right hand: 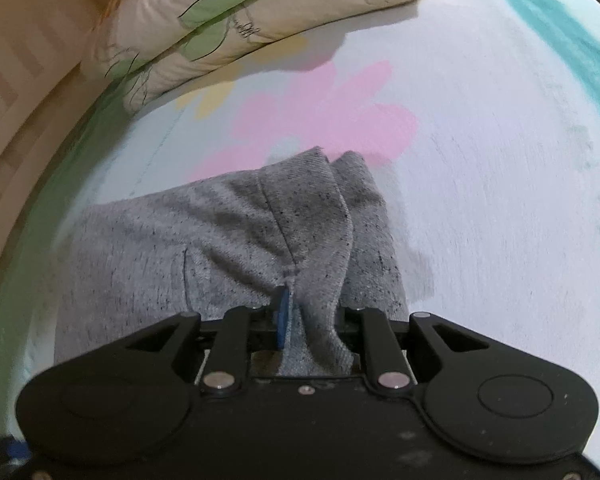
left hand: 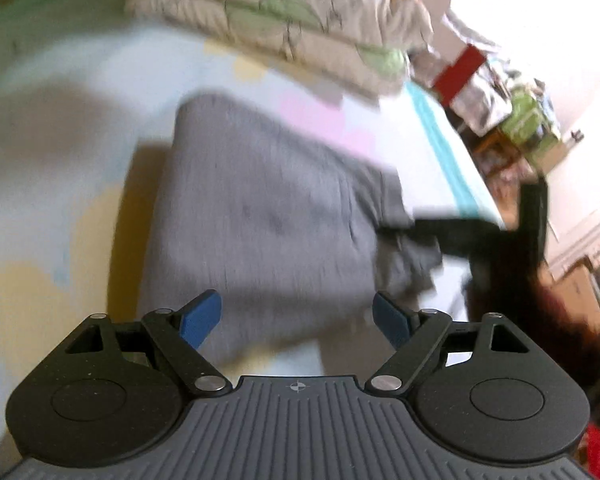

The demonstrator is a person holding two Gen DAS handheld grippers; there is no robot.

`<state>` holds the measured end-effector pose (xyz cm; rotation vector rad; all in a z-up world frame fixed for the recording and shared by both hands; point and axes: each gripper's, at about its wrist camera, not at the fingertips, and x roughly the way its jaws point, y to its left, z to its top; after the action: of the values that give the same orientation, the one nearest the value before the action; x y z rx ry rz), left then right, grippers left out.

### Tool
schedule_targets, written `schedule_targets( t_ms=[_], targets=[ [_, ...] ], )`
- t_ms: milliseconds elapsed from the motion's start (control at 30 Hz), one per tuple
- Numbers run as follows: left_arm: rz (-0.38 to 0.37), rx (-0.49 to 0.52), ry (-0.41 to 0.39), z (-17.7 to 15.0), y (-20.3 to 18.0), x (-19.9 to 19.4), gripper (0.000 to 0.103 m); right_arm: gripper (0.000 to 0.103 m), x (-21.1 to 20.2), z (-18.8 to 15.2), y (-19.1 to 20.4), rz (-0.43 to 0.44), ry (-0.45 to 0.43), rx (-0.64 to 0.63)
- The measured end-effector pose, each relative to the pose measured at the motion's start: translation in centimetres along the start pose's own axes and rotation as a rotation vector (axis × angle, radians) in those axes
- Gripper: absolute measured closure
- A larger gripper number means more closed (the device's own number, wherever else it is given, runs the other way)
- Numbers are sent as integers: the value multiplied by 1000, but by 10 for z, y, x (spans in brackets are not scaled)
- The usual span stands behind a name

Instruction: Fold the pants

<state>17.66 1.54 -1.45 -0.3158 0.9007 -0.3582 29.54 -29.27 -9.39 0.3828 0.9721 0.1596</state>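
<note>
While right gripper [right hand: 300,320] pinches bunched edge of grey marled knit pants [right hand: 228,232] lying on pastel flower-print bedsheet [right hand: 480,184], left gripper [left hand: 298,320] hovers spread, empty. Risk: thick wad slips from pads (partial bite), fold skews.

Left gripper: my black two-finger left gripper with blue pads [left hand: 298,322] has its jaws spread wide, nothing between them.
Left pads: the blue pads [left hand: 200,320] touch nothing.
Left pose: I point it downward at a slant.
Right gripper: my black two-finger right gripper [right hand: 300,320] has its jaws drawn near together, clamped on a bunched fold of the grey speckled knit pants [right hand: 228,232].
Right pads: only one blue pad [right hand: 282,316] shows; the fabric hides the other.
Right pose: also slanted downward.
</note>
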Motion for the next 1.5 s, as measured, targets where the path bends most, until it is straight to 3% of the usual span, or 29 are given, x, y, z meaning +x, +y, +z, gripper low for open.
schedule_targets(
  t_ms=[300, 400, 467, 500, 567, 633, 733, 867, 1000, 1067, 1133, 1267, 1400, 1500],
  targets=[
    [223, 85, -56, 82, 21, 80, 20, 84, -6, -4, 8, -42, -23, -136],
    [295, 61, -32, 98, 41, 102, 20, 83, -7, -5, 10, -42, -29, -155],
    [318, 26, 11, 104, 57, 121, 12, 83, -8, -6, 9, -38, -32, -164],
    [331, 16, 24, 106, 63, 127, 2, 83, -8, -6, 9, -35, -34, -169],
    [356, 0, 24, 109, 75, 133, 0, 83, -9, -7, 9, -36, -37, -179],
    [336, -24, 30, 111, 82, 135, 0, 82, -9, -8, 10, -37, -42, -194],
    [354, 15, 36, 116, 77, 133, 0, 81, -12, -12, 13, -40, -48, -195],
    [371, 18, -32, 119, 69, 108, 2, 84, -18, -14, 16, -46, -66, -218],
    [325, 15, -71, 111, 62, 83, 2, 85, -33, -17, 32, -70, -127, -313],
    [304, 36, -70, 101, 55, 72, 2, 82, -30, -15, 29, -79, -103, -275],
    [277, 59, -67, 90, 48, 62, 2, 72, -24, -12, 21, -117, -57, -202],
    [237, 102, -90, 69, 30, 42, 2, 66, -53, -13, 41, -195, -199, -229],
    [217, 116, -98, 40, 18, 31, 2, 67, -82, -25, 70, -144, -294, -279],
    [215, 117, -28, 18, 17, 43, 2, 72, -81, -43, 79, -131, -237, -298]
  ],
)
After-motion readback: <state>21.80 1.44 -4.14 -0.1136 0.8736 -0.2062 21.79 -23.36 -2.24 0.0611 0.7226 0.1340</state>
